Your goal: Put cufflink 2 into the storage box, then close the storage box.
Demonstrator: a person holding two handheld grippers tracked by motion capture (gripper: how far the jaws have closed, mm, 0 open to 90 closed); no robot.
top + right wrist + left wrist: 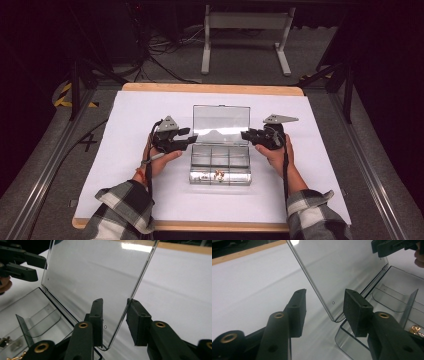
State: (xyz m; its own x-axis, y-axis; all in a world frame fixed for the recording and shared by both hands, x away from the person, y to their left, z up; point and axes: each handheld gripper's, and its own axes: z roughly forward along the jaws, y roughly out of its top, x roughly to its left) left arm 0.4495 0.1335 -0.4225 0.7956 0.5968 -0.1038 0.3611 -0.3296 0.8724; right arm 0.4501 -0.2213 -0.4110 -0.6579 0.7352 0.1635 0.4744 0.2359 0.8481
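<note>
A: High view, from the left: one left claw (189, 139) sits left of centre, at the left edge of one clear plastic box (220, 169) in the middle of the frame.

B: And the lid (221, 125)?

A: One lid, standing open and upright above the tray. One right claw (247, 135) sits at its right edge. Both rest over a white sheet (125, 130) on the desk (210, 88).

B: How many compartments?

A: I count six, in two rows of three. A few small gold-coloured pieces (218, 174) lie in the lower middle one; their number is too small to tell.

B: Are the claws gripping?

A: In the left gripper view, the left claw (325, 307) is wide, its two jaws straddling the lid's lower corner with gaps on both sides. In the right gripper view, the right claw (114, 321) is narrower, its jaws close on either side of the lid's edge (132, 296); whether they touch it I cannot tell.
</note>
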